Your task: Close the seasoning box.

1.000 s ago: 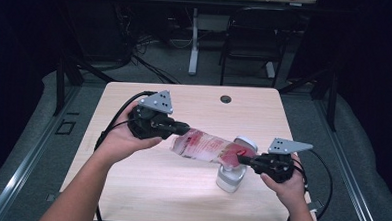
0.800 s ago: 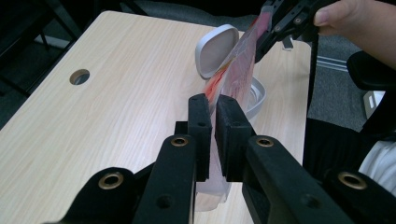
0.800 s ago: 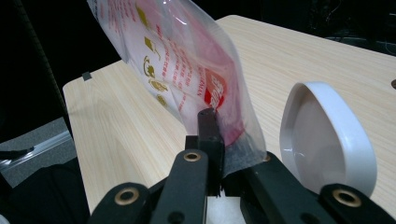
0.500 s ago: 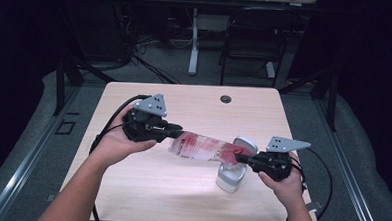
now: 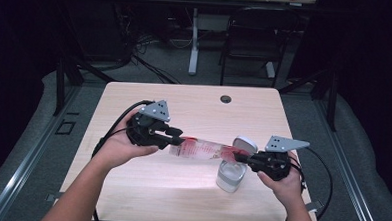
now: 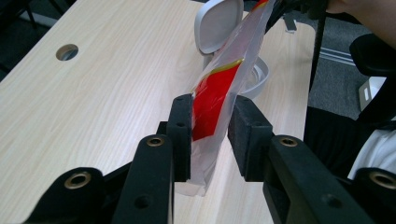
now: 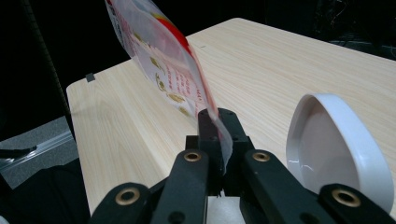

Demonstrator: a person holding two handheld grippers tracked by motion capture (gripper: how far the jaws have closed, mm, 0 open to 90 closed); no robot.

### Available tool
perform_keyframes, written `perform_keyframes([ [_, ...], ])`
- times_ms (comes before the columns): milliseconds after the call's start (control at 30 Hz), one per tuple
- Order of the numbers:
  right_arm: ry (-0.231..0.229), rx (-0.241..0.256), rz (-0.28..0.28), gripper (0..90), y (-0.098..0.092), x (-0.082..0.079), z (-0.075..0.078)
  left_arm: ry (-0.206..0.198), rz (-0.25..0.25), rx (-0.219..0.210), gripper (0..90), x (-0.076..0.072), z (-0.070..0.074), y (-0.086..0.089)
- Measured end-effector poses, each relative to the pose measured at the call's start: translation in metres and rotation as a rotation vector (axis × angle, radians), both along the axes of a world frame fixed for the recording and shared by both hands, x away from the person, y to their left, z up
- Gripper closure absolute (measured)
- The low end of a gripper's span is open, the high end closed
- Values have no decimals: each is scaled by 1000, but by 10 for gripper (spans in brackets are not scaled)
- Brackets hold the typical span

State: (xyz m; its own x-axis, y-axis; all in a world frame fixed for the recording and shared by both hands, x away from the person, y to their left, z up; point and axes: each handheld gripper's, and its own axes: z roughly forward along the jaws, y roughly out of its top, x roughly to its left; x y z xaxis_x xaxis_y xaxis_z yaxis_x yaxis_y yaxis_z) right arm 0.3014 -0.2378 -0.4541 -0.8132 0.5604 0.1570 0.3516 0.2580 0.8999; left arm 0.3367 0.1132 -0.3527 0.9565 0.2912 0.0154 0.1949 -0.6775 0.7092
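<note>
The clear plastic pouch (image 5: 202, 150) with red and gold print is held above the table (image 5: 194, 110), stretched between the two grippers. The left gripper (image 5: 175, 135) holds one end; the right gripper (image 5: 242, 156) holds the other.

In the high view the pouch print is too small to read, and the contact points of both sets of jaws are hidden behind the gripper bodies and the hands. The clear container (image 5: 230, 175) stands on the table below the right end of the pouch; its white hinged lid (image 5: 244, 144) stands open, and part of the lid is covered by the pouch and the right gripper.

The left gripper view settles the grip there: the pouch (image 6: 219, 93) runs between the two pads. One jaw presses the film; a narrow gap shows at the other pad, so the hold is loose rather than fully clamped. The lid (image 6: 218, 23) and the container rim (image 6: 259, 79) are partly masked by the pouch, and the far end of the pouch is cut off at the top edge.

The right gripper view shows its jaws clenched on the pouch (image 7: 168, 70) edge, with the film pinched flat. The lid interior (image 7: 336, 154) appears at the right, cut off by the frame. The container body is hidden behind the jaws.
</note>
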Motion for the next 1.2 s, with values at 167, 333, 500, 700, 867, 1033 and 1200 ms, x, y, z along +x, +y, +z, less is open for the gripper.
perform_keyframes([
  [167,4,2,-1,900,1,0,0,3,-4,5,683,0,-5,-2],
  [333,8,2,-1,900,2,0,0,-3,-11,18,674,-1,-8,-5],
  [500,22,11,15,900,3,0,1,-20,-4,25,678,-3,-11,-7],
  [700,24,7,9,900,4,0,1,-48,-31,63,733,-4,-15,-11],
  [867,25,7,8,900,4,0,1,-55,-52,76,774,-6,-15,-12],
  [1033,22,7,6,900,4,0,2,-68,-75,99,805,-8,-17,-12],
  [1200,20,7,9,900,4,1,2,-82,-91,105,872,-10,-17,-13],
])
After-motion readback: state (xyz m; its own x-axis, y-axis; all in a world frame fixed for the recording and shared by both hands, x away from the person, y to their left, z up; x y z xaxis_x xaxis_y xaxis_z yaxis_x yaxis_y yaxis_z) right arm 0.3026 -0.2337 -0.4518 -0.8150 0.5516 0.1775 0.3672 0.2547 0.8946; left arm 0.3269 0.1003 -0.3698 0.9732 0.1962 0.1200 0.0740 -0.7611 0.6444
